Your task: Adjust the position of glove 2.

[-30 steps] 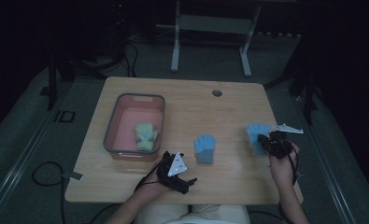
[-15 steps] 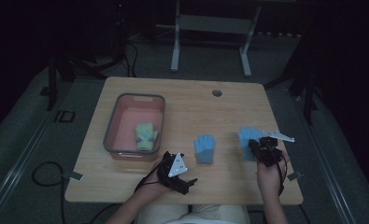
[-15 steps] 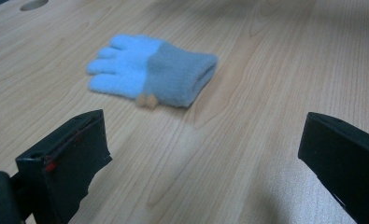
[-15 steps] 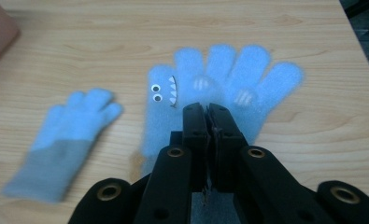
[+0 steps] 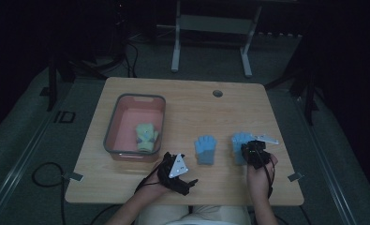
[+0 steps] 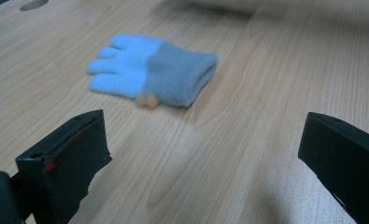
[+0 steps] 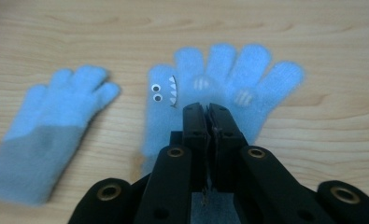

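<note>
Dark room, and before you a pale wood-grain table (image 5: 182,101) with rounded corners. At your left on it, a pink plastic tub (image 5: 114,126) with a grey rim cradles a fuzzy green-and-yellow glove (image 5: 146,136). Mid-table lies a soft knit blue glove with a grey cuff (image 5: 205,149). Your left gripper (image 5: 186,182) gapes wide at it, holding nothing. Your right gripper (image 7: 207,110) is pinched tight on the shark-faced blue glove (image 7: 229,74), flat just beside its mate.

No legible text (perhaps too dim)
</note>
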`<state>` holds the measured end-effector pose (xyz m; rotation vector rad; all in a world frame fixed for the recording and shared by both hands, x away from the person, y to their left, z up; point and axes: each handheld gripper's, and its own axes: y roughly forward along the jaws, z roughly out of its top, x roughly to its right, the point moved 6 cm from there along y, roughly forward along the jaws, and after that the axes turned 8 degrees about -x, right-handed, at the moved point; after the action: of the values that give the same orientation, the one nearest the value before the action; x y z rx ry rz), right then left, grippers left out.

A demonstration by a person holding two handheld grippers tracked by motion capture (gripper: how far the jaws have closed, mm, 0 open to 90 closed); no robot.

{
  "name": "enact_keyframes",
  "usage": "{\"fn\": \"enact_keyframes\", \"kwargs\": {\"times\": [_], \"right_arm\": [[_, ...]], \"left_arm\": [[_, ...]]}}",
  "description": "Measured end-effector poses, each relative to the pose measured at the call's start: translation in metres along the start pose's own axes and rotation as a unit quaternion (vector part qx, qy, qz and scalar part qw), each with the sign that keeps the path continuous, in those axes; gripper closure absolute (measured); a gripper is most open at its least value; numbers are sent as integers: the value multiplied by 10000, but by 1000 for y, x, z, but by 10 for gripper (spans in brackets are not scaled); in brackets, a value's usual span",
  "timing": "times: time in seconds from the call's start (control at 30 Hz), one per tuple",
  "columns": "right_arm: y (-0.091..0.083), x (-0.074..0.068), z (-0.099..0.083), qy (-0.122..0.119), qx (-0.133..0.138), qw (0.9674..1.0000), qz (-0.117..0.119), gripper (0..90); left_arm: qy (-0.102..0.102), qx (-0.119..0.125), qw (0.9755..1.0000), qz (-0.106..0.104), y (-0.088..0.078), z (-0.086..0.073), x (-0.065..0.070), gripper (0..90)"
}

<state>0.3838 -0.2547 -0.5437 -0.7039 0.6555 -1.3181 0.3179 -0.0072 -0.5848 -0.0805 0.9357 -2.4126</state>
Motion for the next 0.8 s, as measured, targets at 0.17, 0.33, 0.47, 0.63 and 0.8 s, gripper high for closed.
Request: {"fn": "enact_keyframes", "kwargs": {"times": [0.17, 0.33, 0.47, 0.63, 0.8], "right_arm": [[21, 1, -6, 62, -183, 9998, -22, 866], [35, 0, -15, 26, -311, 9994, -131, 864], [41, 1, -20, 18, -346, 9993, -163, 858], [38, 3, -17, 91, -369, 9993, -9, 803], [28, 6, -12, -86, -243, 9997, 11, 711]], "left_arm": [[-1, 5, 10000, -2, 0, 0, 0, 15], [0, -2, 10000, -10, 0, 0, 1, 15], [-6, 1, 10000, -19, 0, 0, 1, 15], [5, -13, 10000, -23, 0, -1, 0, 15], [32, -37, 10000, -15, 1, -1, 1, 15]]}}
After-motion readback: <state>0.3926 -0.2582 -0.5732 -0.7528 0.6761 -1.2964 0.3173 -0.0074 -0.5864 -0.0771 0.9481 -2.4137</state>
